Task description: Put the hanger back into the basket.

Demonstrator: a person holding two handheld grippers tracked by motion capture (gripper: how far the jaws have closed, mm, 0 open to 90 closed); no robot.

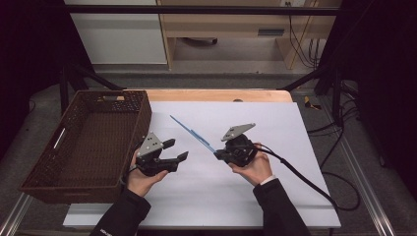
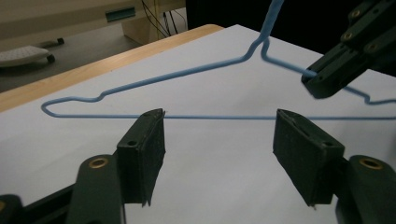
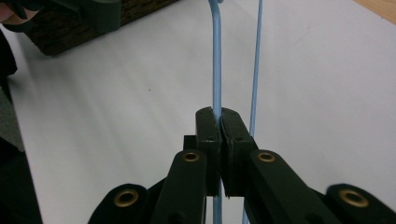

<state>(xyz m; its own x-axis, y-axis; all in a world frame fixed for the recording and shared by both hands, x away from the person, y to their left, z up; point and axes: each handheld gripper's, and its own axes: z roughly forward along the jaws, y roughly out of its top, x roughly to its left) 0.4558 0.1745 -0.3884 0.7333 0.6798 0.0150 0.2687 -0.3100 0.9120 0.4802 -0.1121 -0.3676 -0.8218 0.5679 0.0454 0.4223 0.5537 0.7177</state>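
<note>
A thin blue wire hanger (image 1: 189,130) hangs above the white sheet (image 1: 236,196), tilted from upper left to lower right. My right gripper (image 1: 218,155) is shut on one of its sloping wires. In the right gripper view the pads (image 3: 219,112) pinch the blue wire (image 3: 216,56) between them. My left gripper (image 1: 177,149) stands to the left of it, open. In the left gripper view the hanger (image 2: 187,74) spreads out just past the jaw tips (image 2: 220,115), its long bottom bar running across the gap without touching the pads. The right gripper (image 2: 317,84) grips it at upper right.
A dark woven basket (image 1: 46,147) stands at the left edge of the table and looks bare inside. The white sheet covers most of a wooden tabletop (image 1: 216,95). A black cable (image 1: 305,179) trails from the right gripper over the sheet's right side.
</note>
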